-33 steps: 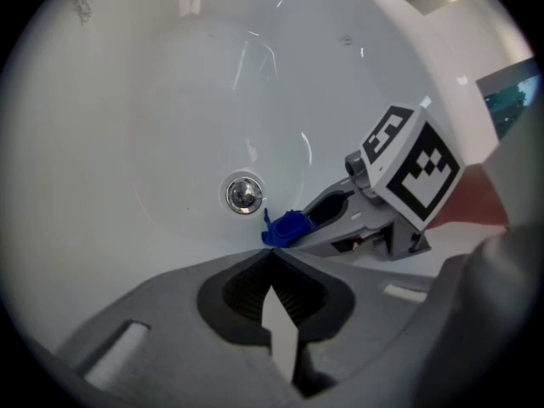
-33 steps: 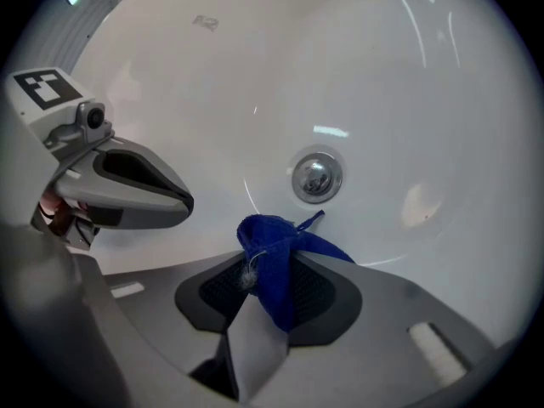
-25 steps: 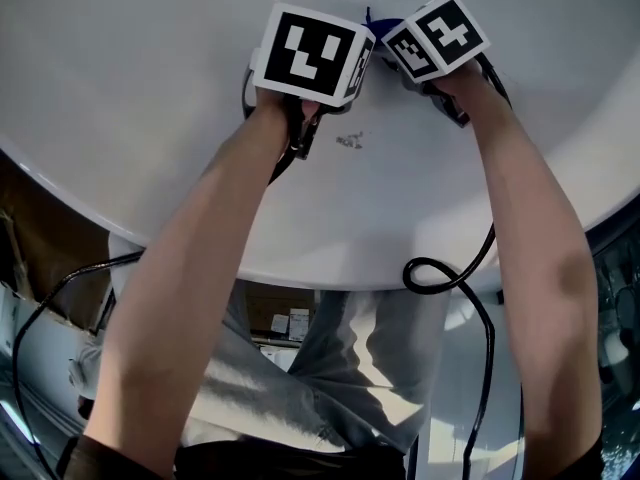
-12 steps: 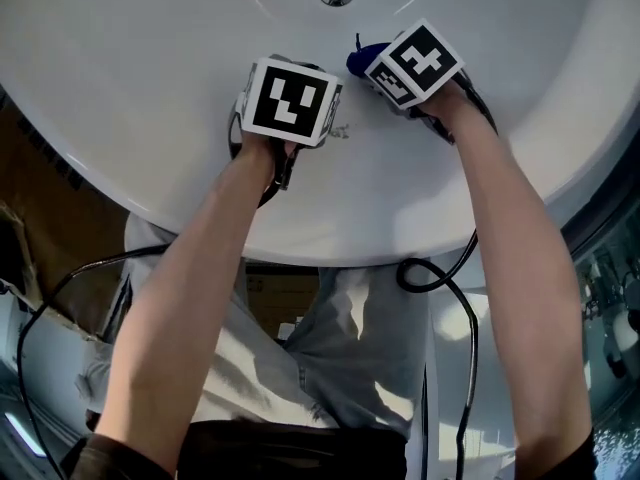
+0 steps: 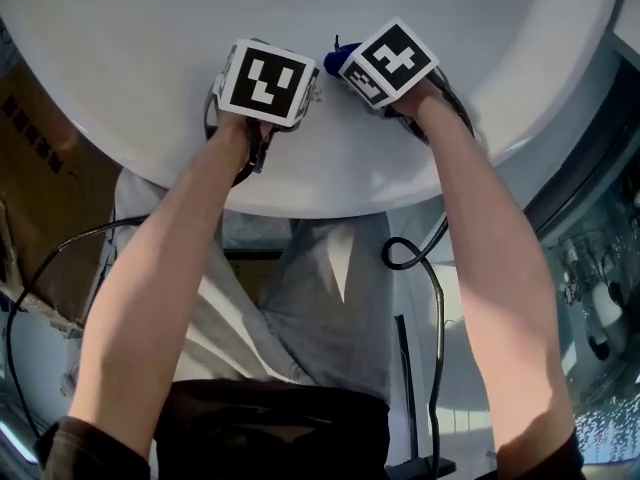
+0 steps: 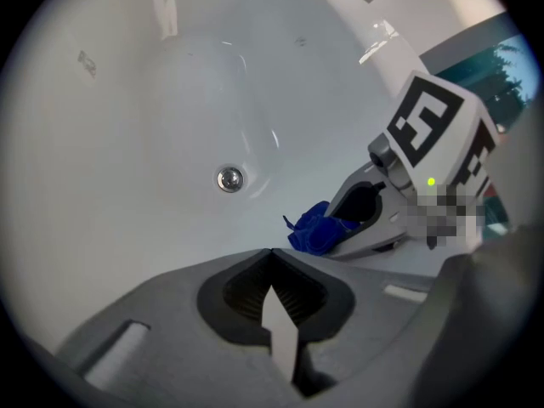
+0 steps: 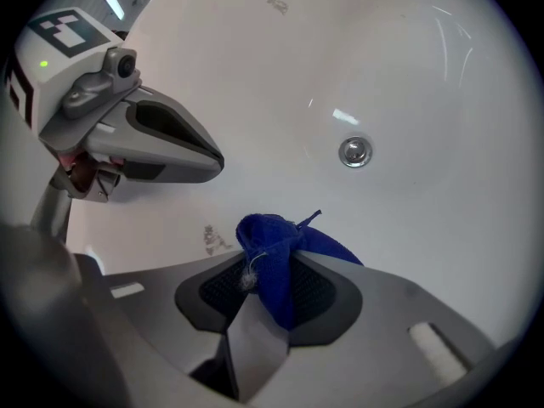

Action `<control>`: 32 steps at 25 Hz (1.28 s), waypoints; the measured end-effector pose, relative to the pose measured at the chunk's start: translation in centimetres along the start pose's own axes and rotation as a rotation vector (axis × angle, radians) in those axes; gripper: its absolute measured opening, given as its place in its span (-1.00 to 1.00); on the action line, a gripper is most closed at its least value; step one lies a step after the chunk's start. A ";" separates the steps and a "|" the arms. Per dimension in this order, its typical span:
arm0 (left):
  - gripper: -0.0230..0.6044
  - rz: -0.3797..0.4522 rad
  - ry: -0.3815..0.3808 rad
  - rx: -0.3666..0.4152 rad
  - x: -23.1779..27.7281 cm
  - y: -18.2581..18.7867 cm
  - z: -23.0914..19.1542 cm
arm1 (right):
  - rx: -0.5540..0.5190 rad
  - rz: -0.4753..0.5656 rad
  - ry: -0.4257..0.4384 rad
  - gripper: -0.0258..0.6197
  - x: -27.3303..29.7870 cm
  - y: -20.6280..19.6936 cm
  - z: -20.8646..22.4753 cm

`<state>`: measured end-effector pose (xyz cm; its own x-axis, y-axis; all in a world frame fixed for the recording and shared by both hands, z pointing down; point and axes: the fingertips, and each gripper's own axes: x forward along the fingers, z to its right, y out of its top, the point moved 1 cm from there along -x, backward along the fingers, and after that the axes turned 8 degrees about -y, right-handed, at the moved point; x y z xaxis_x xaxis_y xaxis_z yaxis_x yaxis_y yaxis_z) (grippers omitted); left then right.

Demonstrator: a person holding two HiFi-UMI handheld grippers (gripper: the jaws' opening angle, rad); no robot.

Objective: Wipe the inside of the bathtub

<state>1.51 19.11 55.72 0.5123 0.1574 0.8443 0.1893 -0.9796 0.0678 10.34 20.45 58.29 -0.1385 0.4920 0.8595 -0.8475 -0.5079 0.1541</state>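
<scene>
A white, glossy tub (image 5: 120,68) curves down to a round metal drain (image 7: 354,151). A small blue cloth (image 7: 287,243) is bunched up, pinched in the right gripper (image 7: 270,272)

Bathtub (image 5: 120,78) evenly lit, bright, white near clipping; small glare streaks on its glossy wall in both gripper views. Gripper views: strong fisheye bend, black vignette at corners, nearest foreground soft (blue cloth (image 7: 280,253) sharp, saturated). Head view: dimmer below the tub's near rim, shadows soft.
</scene>
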 end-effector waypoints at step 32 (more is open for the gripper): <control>-0.92 0.078 0.010 0.072 -14.0 -1.4 4.9 | 0.176 0.013 0.156 -0.53 -11.5 -5.0 -15.8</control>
<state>-1.76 18.94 41.22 0.5197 0.0798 0.8506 0.2090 -0.9772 -0.0360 8.10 28.53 39.92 -0.2376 0.5809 0.7785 -0.7448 -0.6234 0.2379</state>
